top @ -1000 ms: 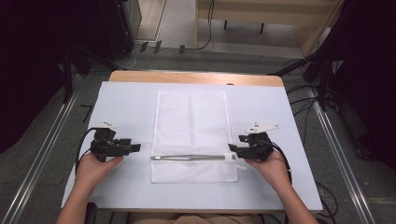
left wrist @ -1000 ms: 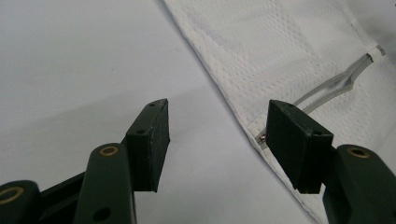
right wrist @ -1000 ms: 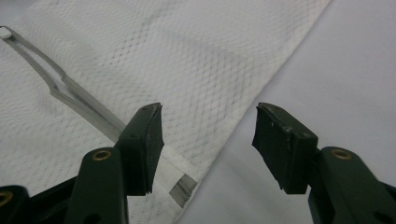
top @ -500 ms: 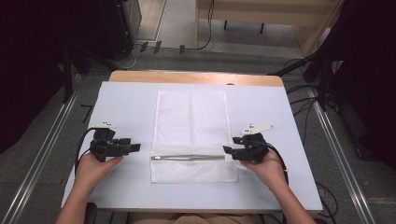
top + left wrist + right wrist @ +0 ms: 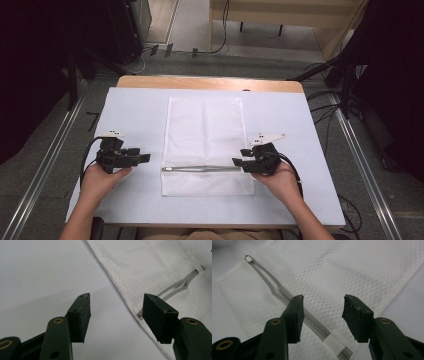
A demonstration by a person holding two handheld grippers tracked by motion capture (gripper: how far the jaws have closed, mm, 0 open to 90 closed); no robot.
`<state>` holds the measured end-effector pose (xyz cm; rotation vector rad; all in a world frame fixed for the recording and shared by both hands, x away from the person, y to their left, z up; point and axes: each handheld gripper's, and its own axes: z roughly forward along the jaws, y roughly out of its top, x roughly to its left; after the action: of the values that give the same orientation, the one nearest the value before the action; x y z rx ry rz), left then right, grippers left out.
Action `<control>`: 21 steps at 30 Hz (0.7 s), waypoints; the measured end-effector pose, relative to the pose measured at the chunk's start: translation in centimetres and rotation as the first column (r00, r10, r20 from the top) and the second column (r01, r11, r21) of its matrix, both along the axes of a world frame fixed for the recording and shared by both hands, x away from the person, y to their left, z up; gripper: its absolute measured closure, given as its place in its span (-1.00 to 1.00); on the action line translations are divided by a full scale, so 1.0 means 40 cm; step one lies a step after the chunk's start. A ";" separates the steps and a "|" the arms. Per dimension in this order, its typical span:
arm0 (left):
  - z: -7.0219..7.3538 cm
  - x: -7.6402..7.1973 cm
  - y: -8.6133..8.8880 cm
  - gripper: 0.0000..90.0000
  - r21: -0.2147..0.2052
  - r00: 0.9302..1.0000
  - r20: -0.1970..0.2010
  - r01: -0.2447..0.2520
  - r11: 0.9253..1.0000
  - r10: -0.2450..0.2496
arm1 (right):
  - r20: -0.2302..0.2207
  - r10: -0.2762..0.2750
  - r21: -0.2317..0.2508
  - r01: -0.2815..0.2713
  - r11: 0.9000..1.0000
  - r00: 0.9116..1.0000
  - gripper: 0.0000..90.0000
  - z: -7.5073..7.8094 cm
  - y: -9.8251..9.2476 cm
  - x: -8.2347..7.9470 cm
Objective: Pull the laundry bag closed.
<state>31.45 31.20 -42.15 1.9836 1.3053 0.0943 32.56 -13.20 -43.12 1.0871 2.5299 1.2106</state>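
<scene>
A white mesh bag (image 5: 205,135) lies flat in the middle of the white mat, and its grey zipper (image 5: 200,168) runs across near the front end. My left gripper (image 5: 145,158) rests on the mat just left of the zipper's left end, open, with nothing between its jaws (image 5: 116,312). The bag's edge (image 5: 150,265) passes by its right jaw. My right gripper (image 5: 236,162) is at the zipper's right end. Its jaws (image 5: 323,315) have just been closing and still stand apart over the mesh (image 5: 352,272). The zipper (image 5: 279,293) runs under its left jaw.
The mat (image 5: 300,130) covers a wooden table whose bare back edge (image 5: 210,82) shows beyond it. Metal rails (image 5: 365,170) run along both sides of the table, and cables lie on the floor at the right and behind.
My right gripper has slid left onto the bag's right edge at the zipper end, and its jaws have narrowed. The left gripper and the bag have not moved.
</scene>
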 end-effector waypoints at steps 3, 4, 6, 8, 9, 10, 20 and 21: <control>0.000 0.000 0.000 -0.10 -0.001 1.000 -0.001 -0.001 1.000 0.001 | 0.008 0.019 -0.010 -0.019 1.000 1.000 0.21 0.002 0.014 -0.002; 0.000 0.000 0.001 -0.10 -0.001 1.000 0.000 -0.001 1.000 0.001 | 0.008 0.019 -0.010 -0.019 1.000 1.000 0.21 0.002 0.014 -0.002; 0.000 0.000 0.000 -0.10 -0.001 1.000 -0.001 -0.001 1.000 0.001 | 0.005 0.029 -0.006 -0.029 1.000 1.000 0.24 0.004 0.025 -0.003; 0.000 0.000 0.000 -0.10 0.001 1.000 0.000 0.001 1.000 -0.001 | 0.004 0.039 -0.007 -0.039 0.999 0.999 0.25 0.004 0.033 -0.004; 0.000 0.000 0.000 -0.10 0.000 1.000 -0.001 0.001 1.000 -0.001 | 0.004 0.039 -0.007 -0.039 0.999 0.999 0.25 0.004 0.033 -0.004; 0.000 0.000 -0.001 -0.10 0.000 1.000 -0.001 0.001 1.000 -0.001 | 0.004 0.045 -0.006 -0.045 0.999 0.999 0.27 0.003 0.038 -0.004; -0.001 0.000 -0.001 -0.10 -0.001 1.000 0.001 0.001 1.000 -0.001 | -0.006 0.087 -0.002 -0.087 0.996 0.996 0.42 0.005 0.081 -0.014; -0.001 0.000 -0.001 -0.10 -0.001 1.000 0.001 0.002 1.000 -0.002 | -0.002 0.102 -0.001 -0.102 0.995 0.995 0.43 0.004 0.092 -0.016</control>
<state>31.45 31.17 -42.19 1.9837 1.3032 0.0937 31.91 -9.52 -42.94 0.9702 2.6164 1.2328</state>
